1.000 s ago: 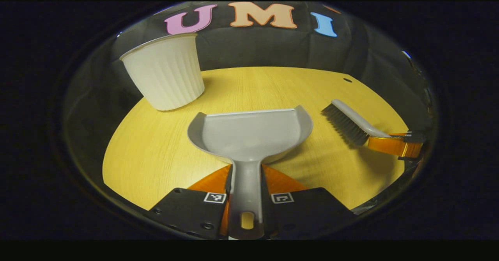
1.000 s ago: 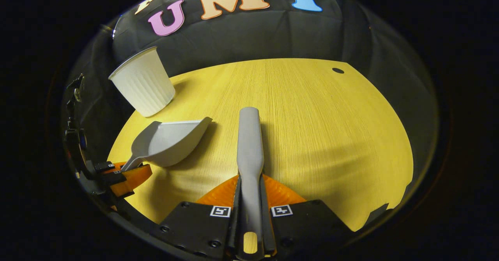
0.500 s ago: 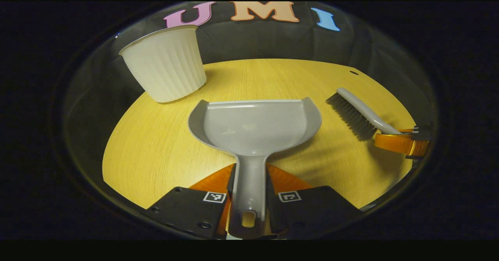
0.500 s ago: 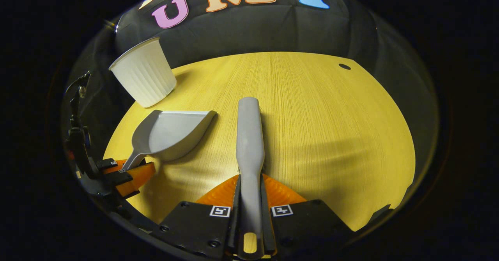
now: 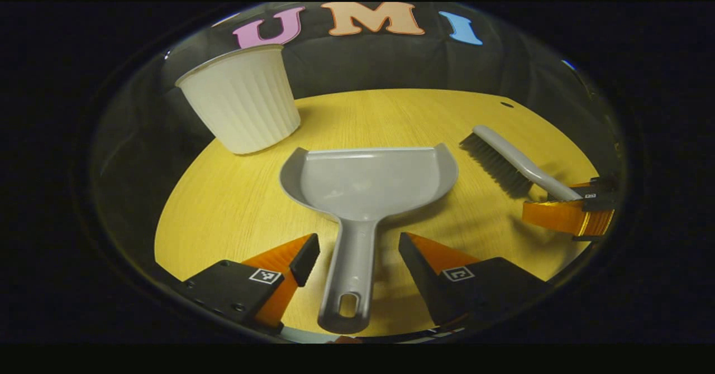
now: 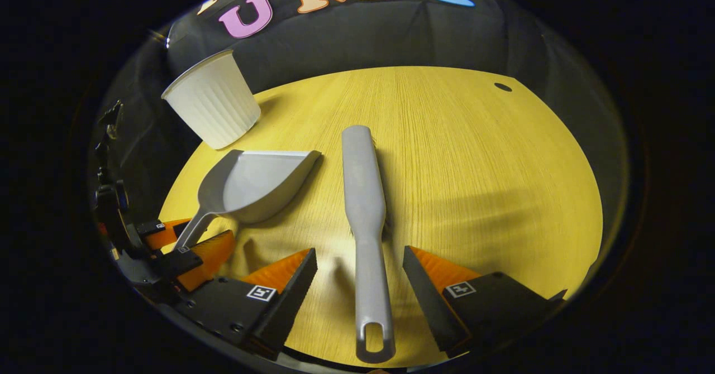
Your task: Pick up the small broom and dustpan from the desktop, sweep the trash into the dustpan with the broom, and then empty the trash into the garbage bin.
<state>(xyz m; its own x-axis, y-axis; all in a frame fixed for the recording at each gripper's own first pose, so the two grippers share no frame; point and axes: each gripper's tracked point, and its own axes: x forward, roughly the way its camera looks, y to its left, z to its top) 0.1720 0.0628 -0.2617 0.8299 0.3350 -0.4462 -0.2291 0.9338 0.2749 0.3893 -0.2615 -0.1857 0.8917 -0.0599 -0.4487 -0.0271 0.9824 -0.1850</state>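
Note:
The grey dustpan [image 5: 368,178] lies flat on the yellow wooden table [image 5: 223,206], its handle running back between the spread fingers of my open left gripper [image 5: 357,245], which touch nothing. The grey broom [image 6: 363,190] lies bristles down on the table, its handle between the fingers of my open right gripper [image 6: 360,257], clear of both. In the left gripper view the broom [image 5: 503,164] sits to the right with the right gripper [image 5: 570,215] behind it. In the right gripper view the dustpan [image 6: 257,184] and left gripper [image 6: 184,245] are at the left.
A white ribbed garbage bin [image 5: 243,103] stands upright at the table's far left corner, beyond the dustpan; the right gripper view has the bin [image 6: 212,106] at upper left. A small dark hole [image 6: 503,87] marks the far right of the table [image 6: 475,156].
Both grippers have opened: the left let go of the dustpan handle and the right let go of the broom handle. Both tools now rest on the table.

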